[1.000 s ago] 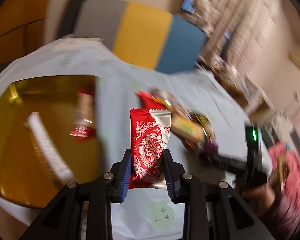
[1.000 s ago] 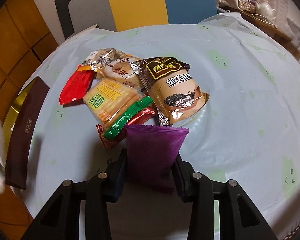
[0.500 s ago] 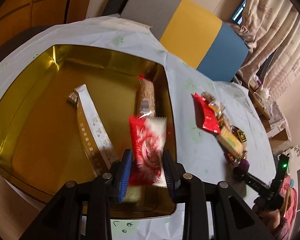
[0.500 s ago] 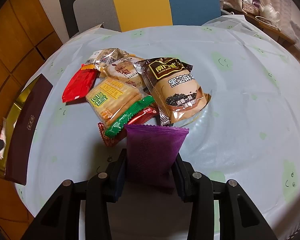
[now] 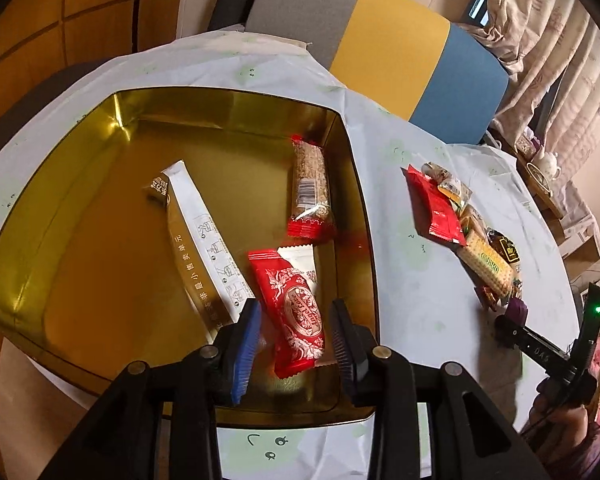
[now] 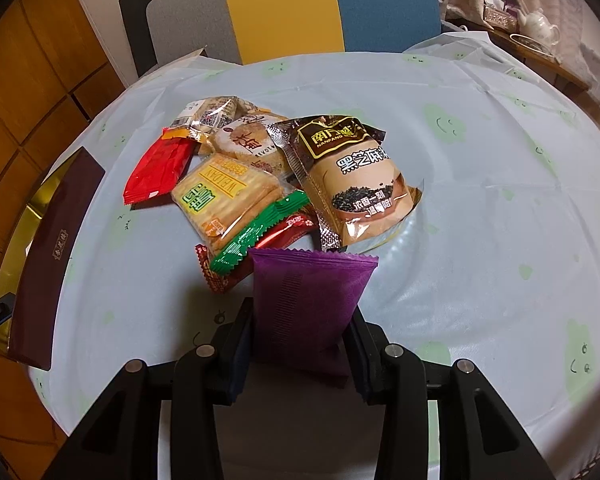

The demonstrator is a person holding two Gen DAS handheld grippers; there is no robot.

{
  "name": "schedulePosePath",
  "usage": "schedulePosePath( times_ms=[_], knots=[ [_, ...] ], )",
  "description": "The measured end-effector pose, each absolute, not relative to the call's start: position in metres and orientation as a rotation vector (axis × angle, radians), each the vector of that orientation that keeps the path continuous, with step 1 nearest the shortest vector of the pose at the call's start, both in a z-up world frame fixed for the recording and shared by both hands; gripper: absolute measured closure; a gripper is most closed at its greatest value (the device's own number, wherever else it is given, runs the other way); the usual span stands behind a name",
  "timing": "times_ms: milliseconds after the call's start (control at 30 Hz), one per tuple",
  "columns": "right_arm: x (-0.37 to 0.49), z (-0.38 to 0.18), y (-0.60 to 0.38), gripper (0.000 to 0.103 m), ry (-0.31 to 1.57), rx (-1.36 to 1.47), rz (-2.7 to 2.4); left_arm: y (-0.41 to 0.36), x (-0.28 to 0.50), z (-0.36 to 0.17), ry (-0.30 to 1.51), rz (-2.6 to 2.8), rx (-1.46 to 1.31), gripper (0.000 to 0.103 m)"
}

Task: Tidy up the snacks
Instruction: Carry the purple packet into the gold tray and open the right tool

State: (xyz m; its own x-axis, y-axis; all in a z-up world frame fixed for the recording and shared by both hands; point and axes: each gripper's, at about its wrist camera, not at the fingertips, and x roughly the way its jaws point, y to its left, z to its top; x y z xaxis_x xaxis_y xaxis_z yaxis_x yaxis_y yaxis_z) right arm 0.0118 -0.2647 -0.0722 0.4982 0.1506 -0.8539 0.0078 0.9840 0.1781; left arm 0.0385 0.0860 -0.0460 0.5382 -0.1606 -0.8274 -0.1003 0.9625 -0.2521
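In the left wrist view my left gripper [image 5: 295, 334] is open above the gold tin [image 5: 100, 300]. The red-and-white snack packet [image 5: 296, 312] lies tilted between the spread jaws, free of both pads, in the tin. A grain bar [image 5: 310, 190] and a long white-and-gold sachet [image 5: 204, 240] also lie in the tin. In the right wrist view my right gripper [image 6: 300, 344] is shut on a purple packet [image 6: 306, 304], held just above the table near a pile of snacks [image 6: 260, 184]. The right gripper also shows in the left wrist view [image 5: 516, 320].
The pile holds a red packet [image 6: 158, 172], a cracker pack [image 6: 224, 200], a sesame pouch [image 6: 360, 180] and a green wrapper [image 6: 260, 232]. A brown tin lid [image 6: 56, 256] leans at the left. A grey, yellow and blue chair back [image 5: 380, 40] stands behind the round table [image 6: 500, 220].
My left gripper carried the red-and-white packet from over the table to over the gold tin, then opened and let it go. The right gripper stayed shut on the purple packet, hardly moving.
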Motion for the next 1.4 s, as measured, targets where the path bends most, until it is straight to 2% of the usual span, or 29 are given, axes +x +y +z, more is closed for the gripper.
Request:
schedulePosePath(
  times_ms=[667,1133,1400],
  knots=[
    [-0.010,-0.067,-0.254,0.063,1.060,0.104,0.123,0.085,0.029,-0.037,0.974,-0.008,-0.233,0.066],
    [-0.007,-0.062,-0.211,0.065,1.115,0.174,0.309,0.124,0.024,-0.032,0.934,0.072,-0.279,0.066],
    [0.013,-0.020,-0.144,0.065,1.044,0.143,0.515,0.147,0.018,-0.035,0.928,0.130,-0.316,0.066]
  ],
)
